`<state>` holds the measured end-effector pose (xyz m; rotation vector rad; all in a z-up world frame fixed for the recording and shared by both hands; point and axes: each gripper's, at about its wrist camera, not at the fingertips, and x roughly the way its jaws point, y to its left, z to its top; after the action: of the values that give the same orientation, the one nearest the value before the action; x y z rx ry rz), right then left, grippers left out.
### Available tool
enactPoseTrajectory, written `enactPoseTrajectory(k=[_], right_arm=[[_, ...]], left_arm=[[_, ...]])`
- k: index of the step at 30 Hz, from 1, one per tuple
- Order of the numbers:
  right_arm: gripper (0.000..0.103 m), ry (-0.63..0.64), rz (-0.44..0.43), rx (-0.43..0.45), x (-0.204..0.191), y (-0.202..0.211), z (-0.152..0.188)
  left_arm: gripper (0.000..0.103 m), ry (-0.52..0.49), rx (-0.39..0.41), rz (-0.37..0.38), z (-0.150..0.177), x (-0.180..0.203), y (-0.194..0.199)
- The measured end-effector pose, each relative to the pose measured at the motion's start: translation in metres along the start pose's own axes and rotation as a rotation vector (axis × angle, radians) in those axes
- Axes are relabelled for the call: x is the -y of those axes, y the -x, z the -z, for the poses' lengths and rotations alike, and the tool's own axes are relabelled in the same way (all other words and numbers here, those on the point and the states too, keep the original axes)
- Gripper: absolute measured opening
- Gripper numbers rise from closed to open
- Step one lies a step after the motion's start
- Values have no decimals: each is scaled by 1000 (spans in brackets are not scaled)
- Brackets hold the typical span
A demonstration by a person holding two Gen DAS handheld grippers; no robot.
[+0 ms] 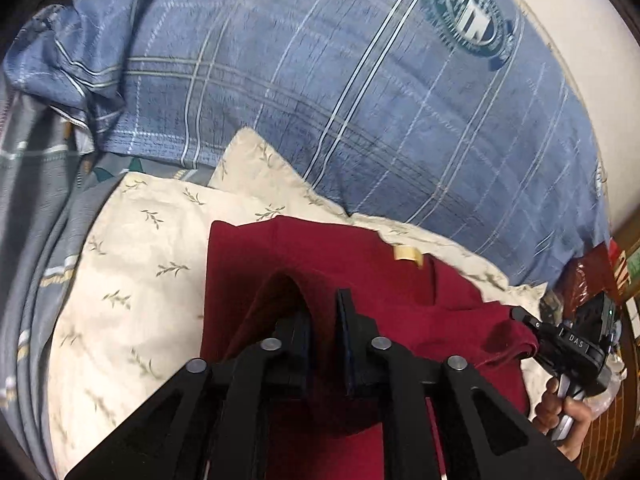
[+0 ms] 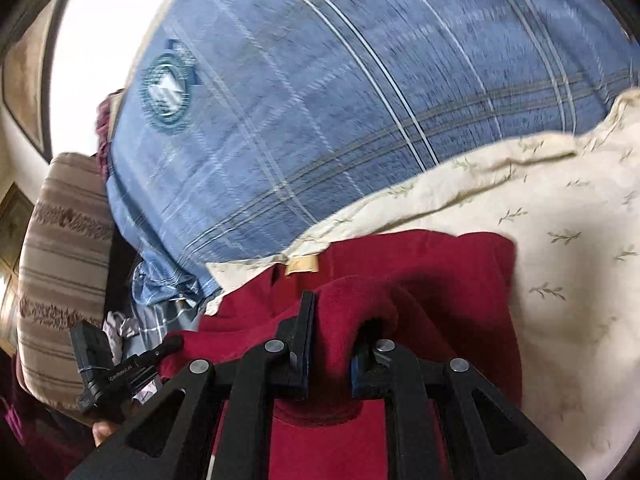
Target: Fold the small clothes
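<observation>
I judge I am partway through a fold: the dark red garment (image 1: 320,256) lies on the cream leaf-print cloth (image 1: 132,264), its near edge lifted and doubled over toward the far side, where a pale neck label (image 1: 408,255) shows. The fold is not yet laid flat, and smoothing plus any further folds are left. My left gripper (image 1: 322,320) has its jaws narrow; red fabric drapes over the left finger and fills the gap, though I cannot tell for sure whether the pads press on it. My right gripper (image 2: 332,320) is pinched narrow on a thick bunch of the same garment, which bulges up between its fingers; in the left view it bites the garment's right edge (image 1: 524,320). The garment looks soft, fleecy and matte, with rounded rolls. The cream cloth is thin and lightly wrinkled. Behind, on the far side, a blue plaid pillow (image 1: 320,80) swells, smooth-woven, with a round crest printed on it.
</observation>
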<state>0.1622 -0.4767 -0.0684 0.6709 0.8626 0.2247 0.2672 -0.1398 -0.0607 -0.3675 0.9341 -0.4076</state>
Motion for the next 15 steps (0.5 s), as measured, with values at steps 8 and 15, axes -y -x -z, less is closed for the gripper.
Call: enactPoseTrajectory(k=[8, 15], right_arm=[[63, 17, 106, 130, 8, 45, -7], [59, 310, 144, -36, -48, 20, 22]], left_arm=[[84, 19, 163, -18, -16, -14, 26], [83, -40, 110, -50, -6, -9, 8]])
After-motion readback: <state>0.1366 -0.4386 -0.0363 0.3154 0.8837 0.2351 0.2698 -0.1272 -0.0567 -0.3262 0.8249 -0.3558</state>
